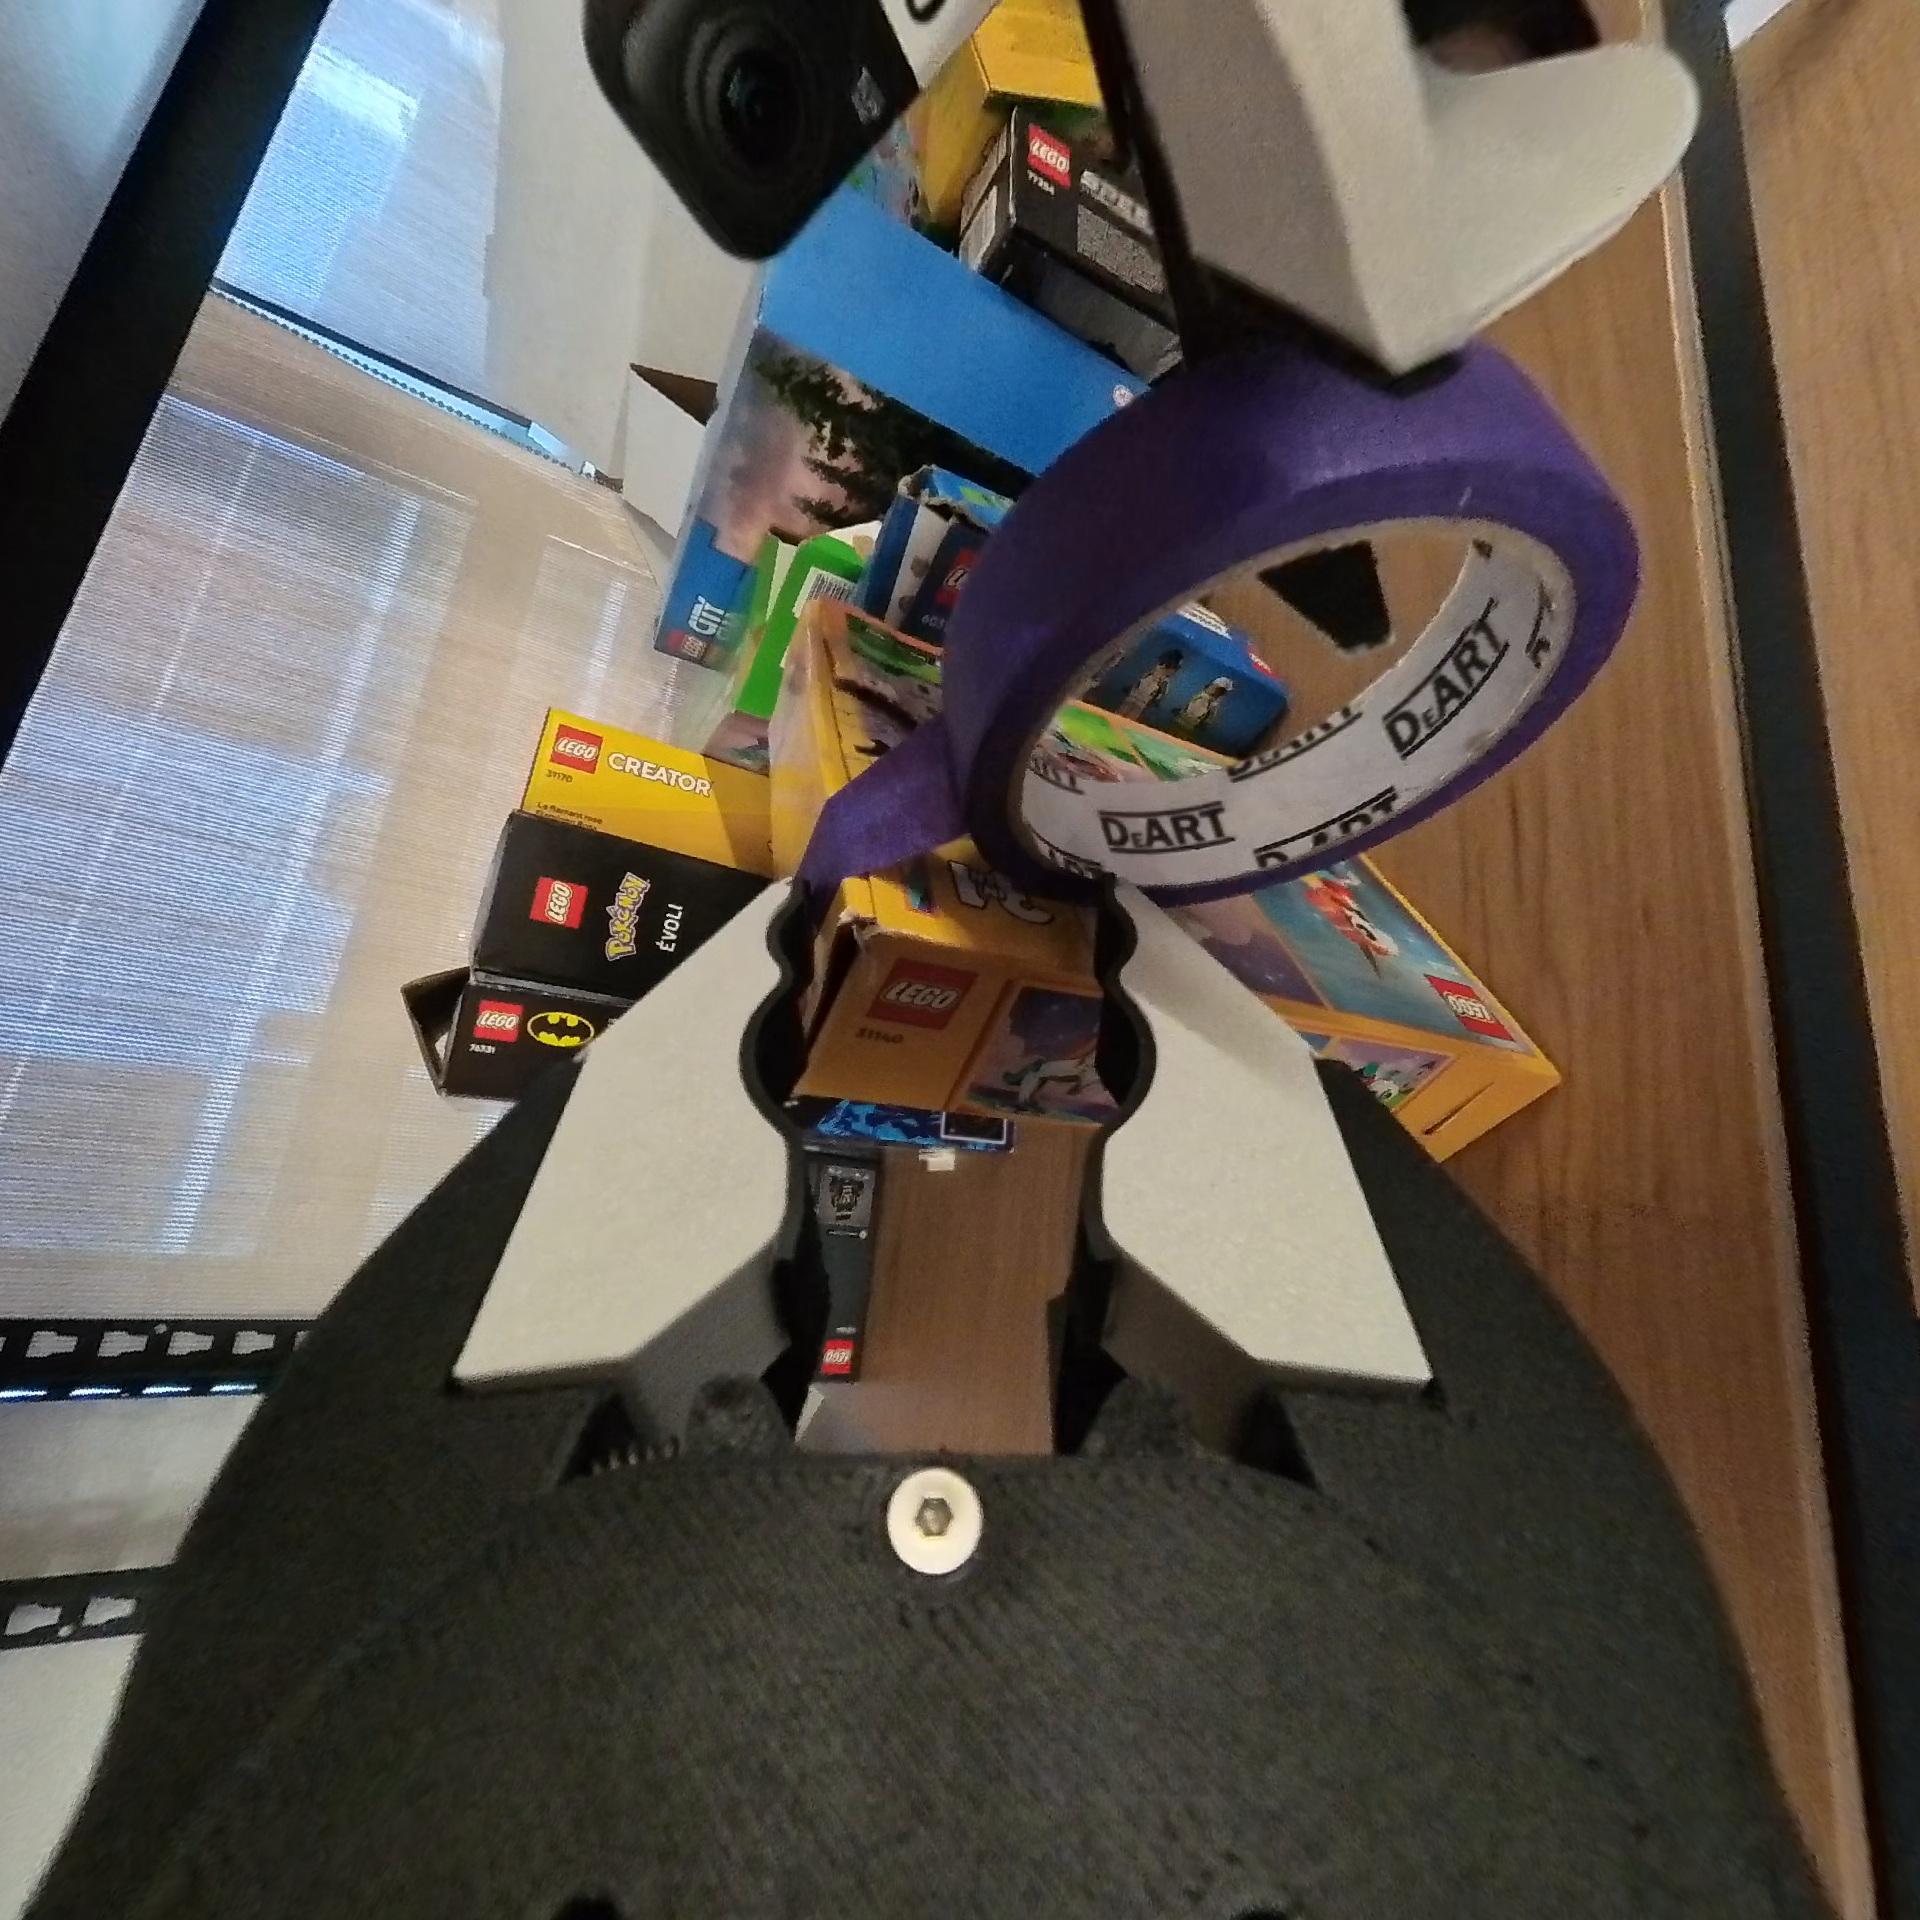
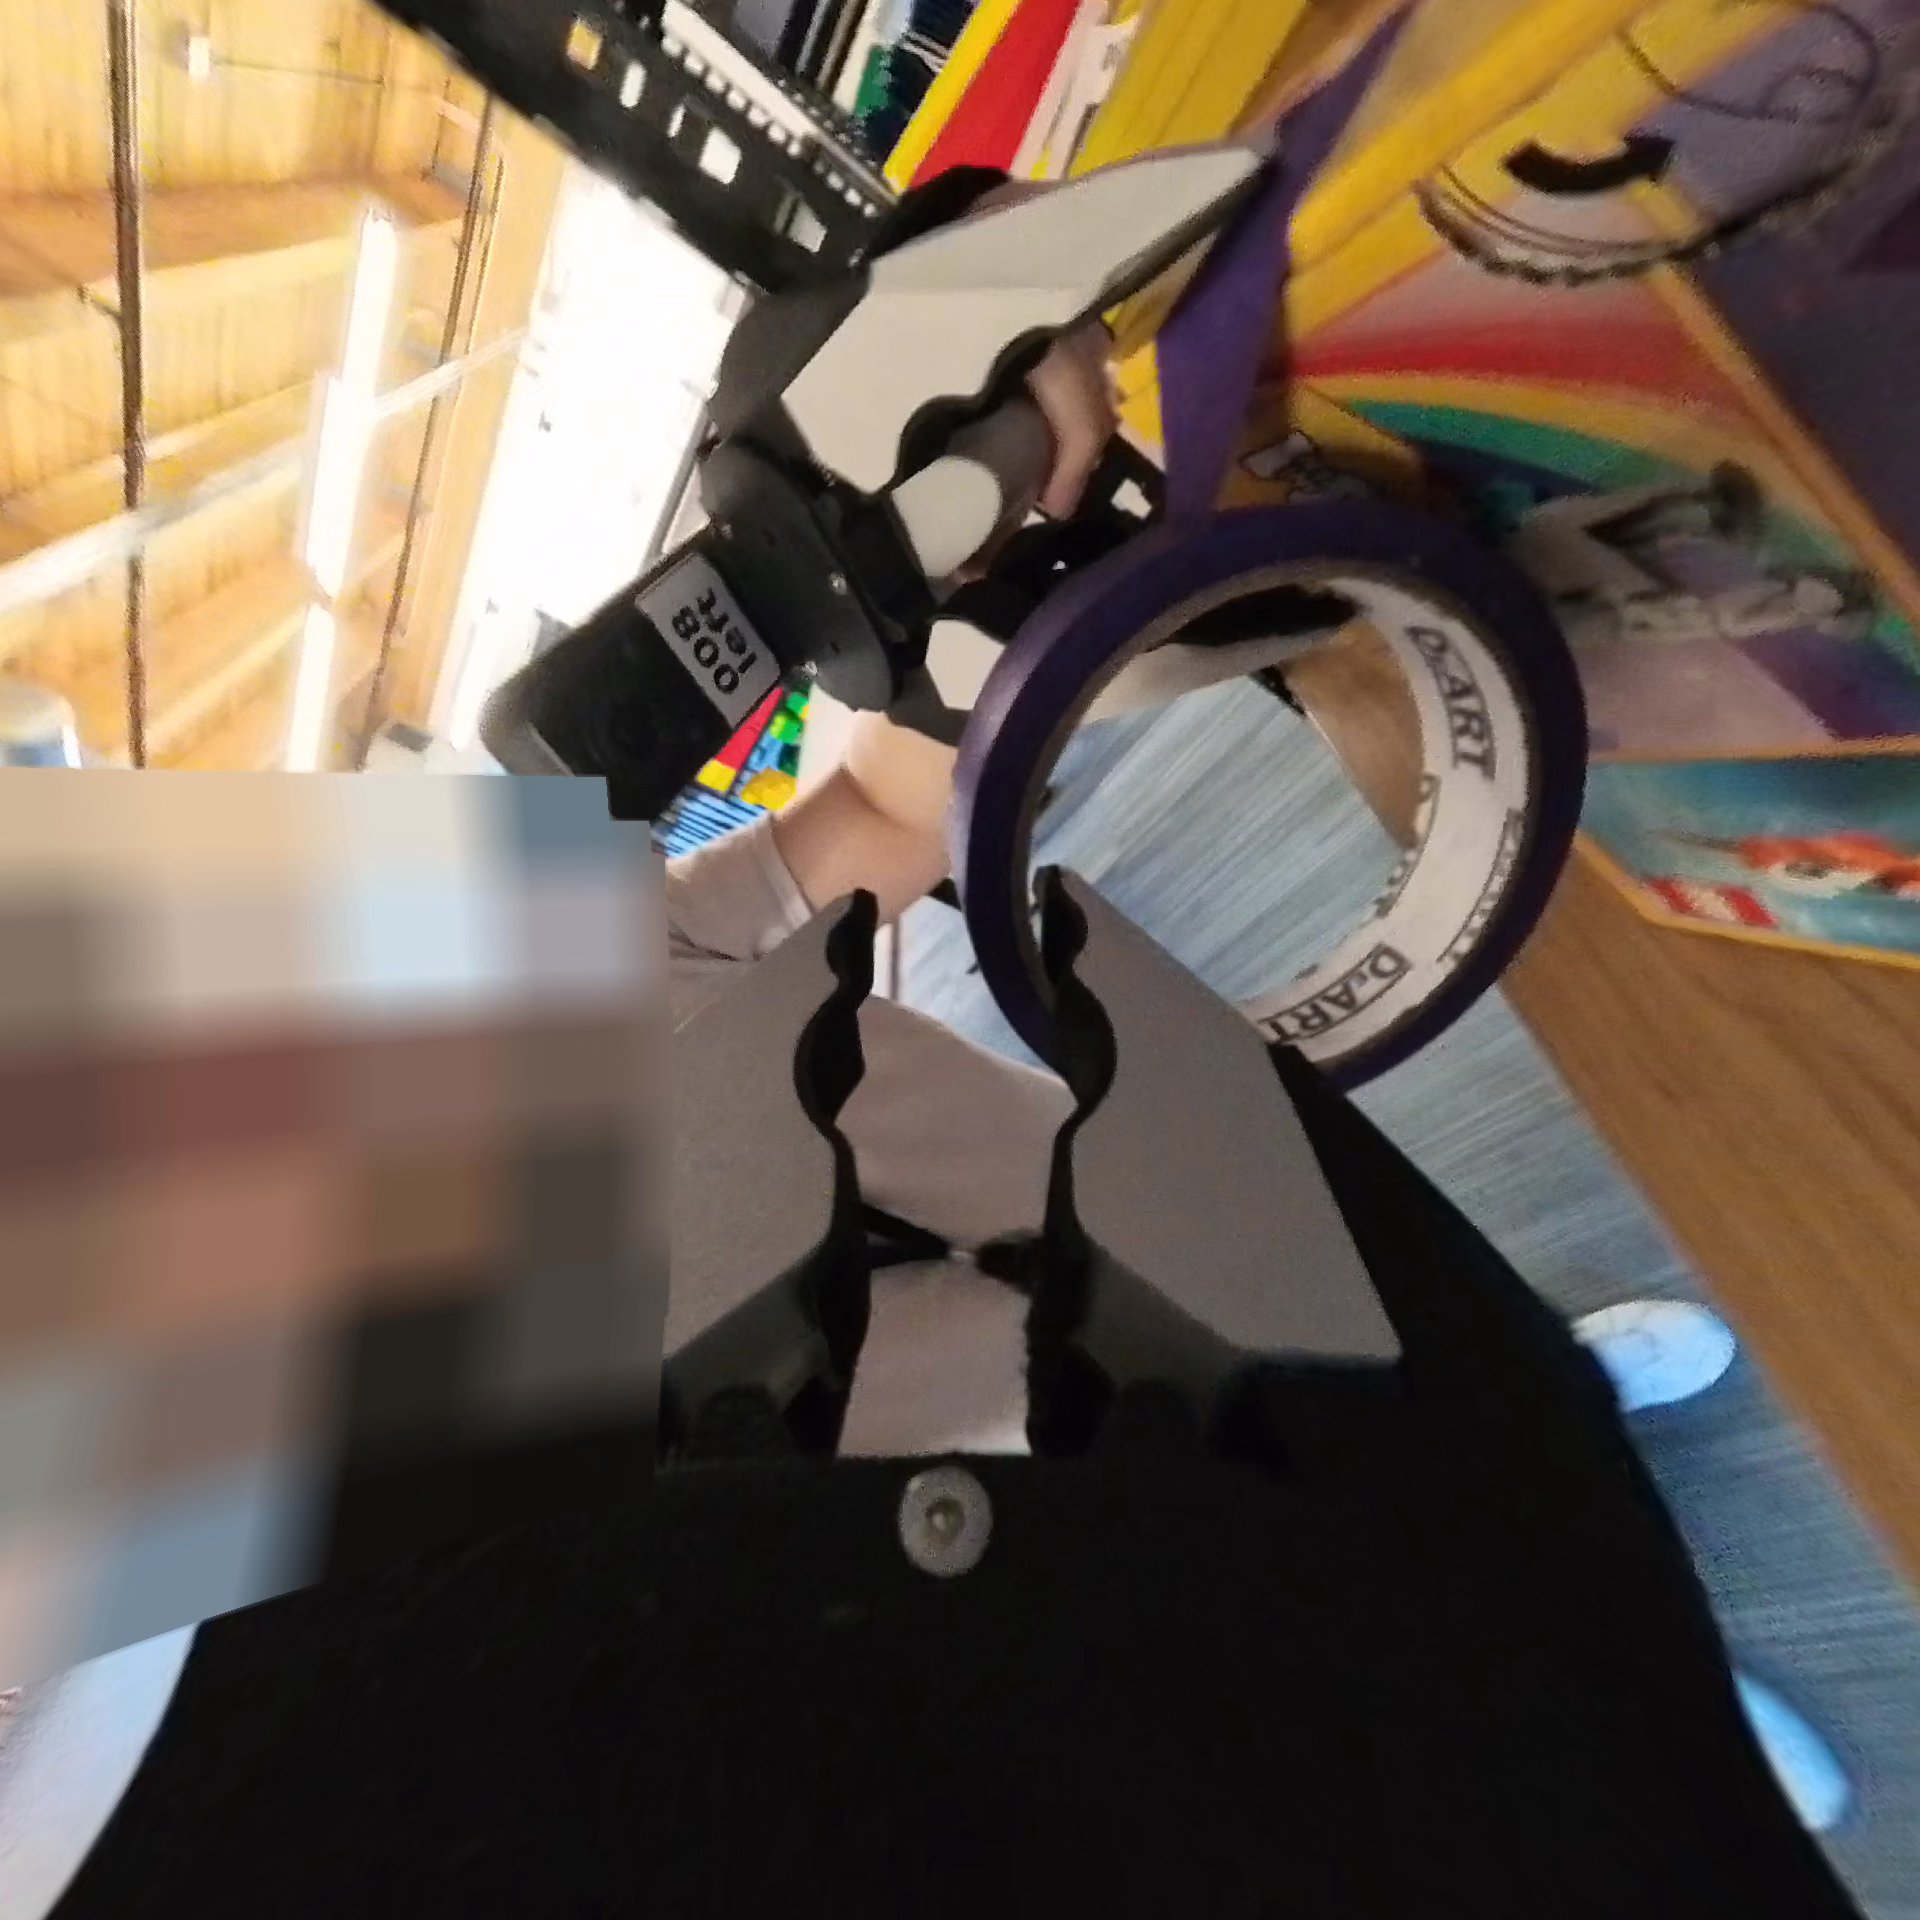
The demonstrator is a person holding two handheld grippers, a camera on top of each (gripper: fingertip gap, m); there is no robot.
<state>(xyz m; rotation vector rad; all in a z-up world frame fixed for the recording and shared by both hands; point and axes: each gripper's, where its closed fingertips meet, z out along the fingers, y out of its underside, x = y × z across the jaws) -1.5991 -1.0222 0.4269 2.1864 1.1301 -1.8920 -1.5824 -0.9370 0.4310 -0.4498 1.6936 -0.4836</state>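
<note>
A purple masking-tape roll (image 1: 1288, 499) with a white core hangs in the air over a pile of boxes. My right gripper (image 2: 956, 899) is shut on the roll's rim (image 2: 992, 914). One of its fingers (image 1: 1403, 208) lies on the outside, and the other shows through the hole. A loose purple tail (image 1: 873, 821) peels off the roll. Its end touches the tip of my left gripper's left finger (image 1: 805, 894). My left gripper (image 1: 956, 894) is open and holds nothing. In the right wrist view the tail (image 2: 1236, 312) runs along the left gripper's upper finger (image 2: 1039, 249).
Several toy-brick boxes are piled on a wooden table (image 1: 1558, 1247). A yellow box (image 1: 935, 1003) is straight ahead, with black boxes (image 1: 603, 904) and a blue box (image 1: 914, 343) behind it. A black perforated rail (image 2: 727, 114) and a person's arm (image 2: 904, 779) are nearby.
</note>
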